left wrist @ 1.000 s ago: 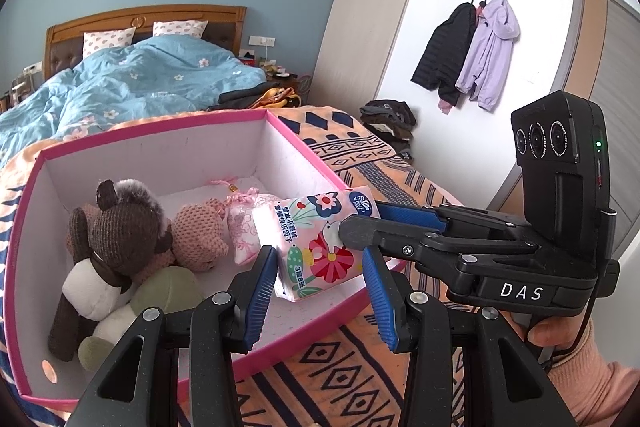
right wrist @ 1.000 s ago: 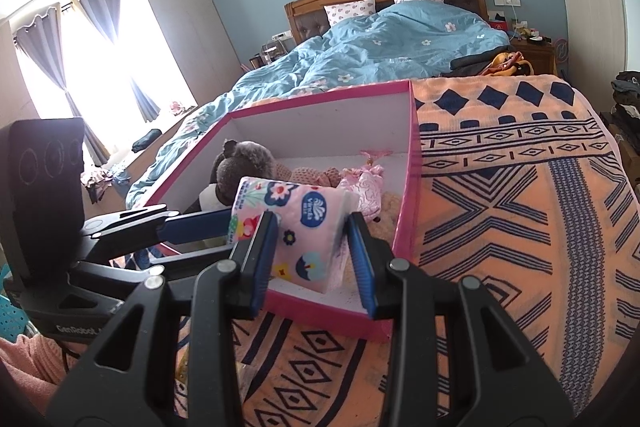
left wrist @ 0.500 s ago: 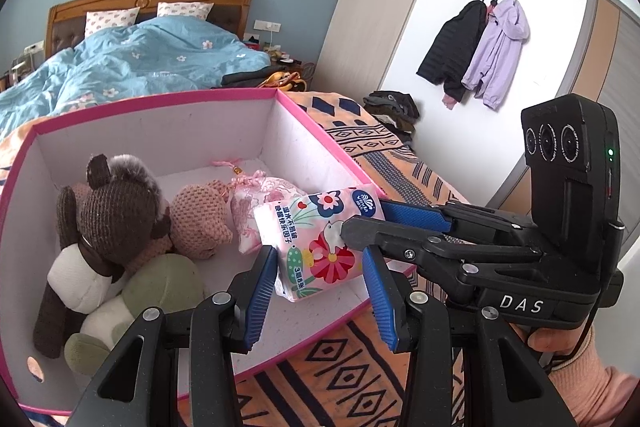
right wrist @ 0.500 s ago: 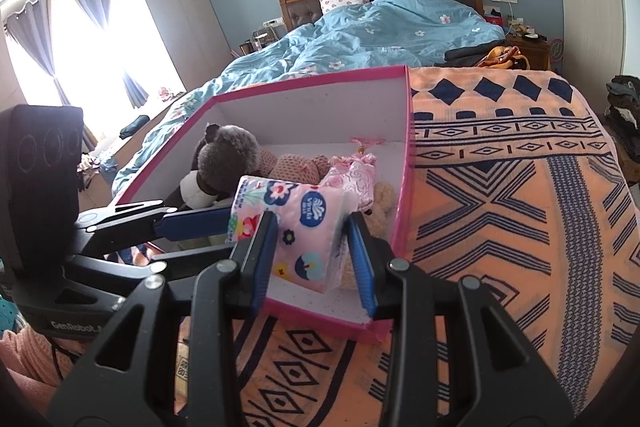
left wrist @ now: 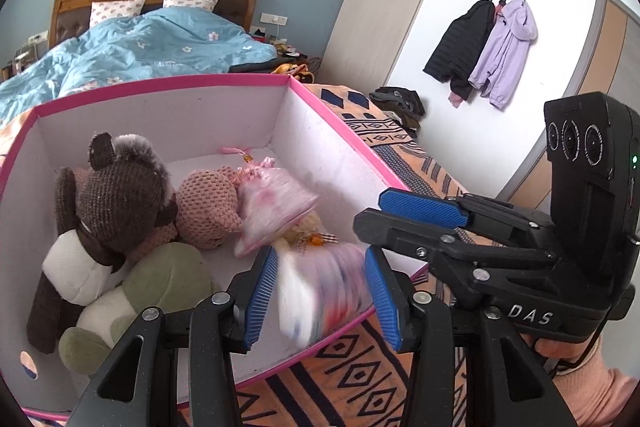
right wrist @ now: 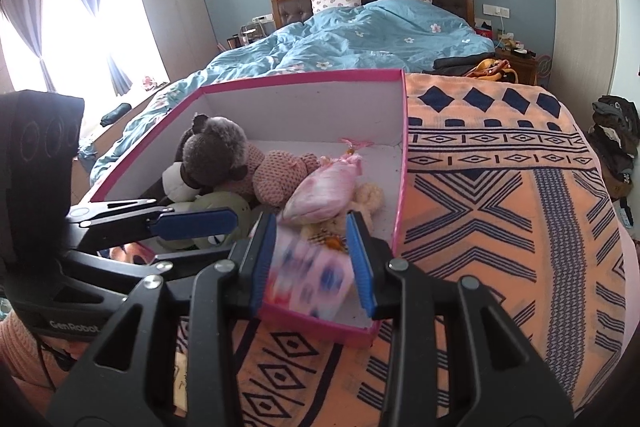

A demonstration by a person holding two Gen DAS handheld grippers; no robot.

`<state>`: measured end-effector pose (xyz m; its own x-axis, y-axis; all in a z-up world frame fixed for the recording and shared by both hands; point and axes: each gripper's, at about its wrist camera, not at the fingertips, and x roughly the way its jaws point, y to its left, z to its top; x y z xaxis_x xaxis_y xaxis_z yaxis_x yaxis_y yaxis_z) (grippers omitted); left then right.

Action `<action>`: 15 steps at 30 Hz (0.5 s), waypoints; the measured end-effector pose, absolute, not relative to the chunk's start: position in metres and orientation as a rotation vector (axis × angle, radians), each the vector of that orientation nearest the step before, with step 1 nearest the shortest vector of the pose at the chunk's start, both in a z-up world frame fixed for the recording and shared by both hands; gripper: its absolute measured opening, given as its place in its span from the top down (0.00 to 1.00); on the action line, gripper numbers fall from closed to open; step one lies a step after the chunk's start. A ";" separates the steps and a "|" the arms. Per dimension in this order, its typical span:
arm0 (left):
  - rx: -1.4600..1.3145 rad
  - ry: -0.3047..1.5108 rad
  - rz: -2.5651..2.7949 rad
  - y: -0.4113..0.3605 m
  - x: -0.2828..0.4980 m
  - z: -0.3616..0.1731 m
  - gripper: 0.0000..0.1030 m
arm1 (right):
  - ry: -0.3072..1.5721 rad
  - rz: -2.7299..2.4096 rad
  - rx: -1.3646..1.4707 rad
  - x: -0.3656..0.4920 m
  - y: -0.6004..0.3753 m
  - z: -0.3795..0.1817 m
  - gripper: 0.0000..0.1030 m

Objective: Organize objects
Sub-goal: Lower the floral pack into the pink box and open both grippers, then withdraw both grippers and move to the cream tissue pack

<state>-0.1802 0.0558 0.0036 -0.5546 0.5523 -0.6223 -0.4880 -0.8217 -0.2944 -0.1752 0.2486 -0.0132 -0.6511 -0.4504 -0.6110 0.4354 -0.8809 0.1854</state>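
A pink-rimmed white box (left wrist: 336, 131) (right wrist: 402, 155) sits on the patterned blanket. It holds a brown knitted bear (left wrist: 120, 191) (right wrist: 212, 151), a pink knitted toy (left wrist: 208, 203), a green and white plush (left wrist: 160, 279) and a pink sachet (left wrist: 276, 203) (right wrist: 328, 191). A floral tissue pack (left wrist: 320, 291) (right wrist: 312, 279), motion-blurred, is loose in the box's near right corner. My right gripper (right wrist: 312, 263) is open above the pack. My left gripper (left wrist: 320, 295) is open and empty beside it.
The orange and navy patterned blanket (right wrist: 500, 227) covers the bed's foot. A blue duvet (right wrist: 360, 39) lies beyond the box. Coats (left wrist: 480, 47) hang on the white wall, and clothes (left wrist: 396, 103) are piled on the floor.
My right gripper has opened and let go of the tissue pack, which is dropping into the box. Both grippers have come closer to the box.
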 end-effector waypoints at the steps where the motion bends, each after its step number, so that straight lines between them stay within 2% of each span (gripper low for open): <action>1: -0.968 -0.104 2.350 0.056 -0.178 0.005 0.48 | -0.031 -2.486 0.925 -0.174 0.249 -0.013 0.62; 3: -0.933 -0.067 2.367 0.058 -0.170 0.009 0.44 | -0.036 -2.487 0.918 -0.171 0.251 -0.012 0.61; 6: -0.875 -0.001 2.410 0.059 -0.156 0.017 0.33 | -0.057 -2.483 0.896 -0.165 0.255 -0.008 0.55; 8: -0.835 0.019 2.431 0.057 -0.146 0.021 0.23 | -0.075 -2.473 0.875 -0.160 0.257 -0.006 0.54; 10: -0.776 0.049 2.455 0.054 -0.132 0.028 0.23 | -0.102 -2.453 0.850 -0.153 0.261 -0.002 0.54; 13: -0.709 0.077 2.481 0.047 -0.113 0.036 0.13 | -0.133 -2.417 0.810 -0.140 0.266 0.003 0.51; 15: -0.670 0.096 2.505 0.042 -0.099 0.040 0.13 | -0.152 -2.386 0.789 -0.131 0.268 0.006 0.48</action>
<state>-0.0993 0.0417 0.0400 -0.7303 0.4843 -0.4818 -0.5199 -0.8515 -0.0679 -0.1306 0.2676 0.0061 -0.6335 -0.5883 -0.5027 0.5198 -0.8047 0.2867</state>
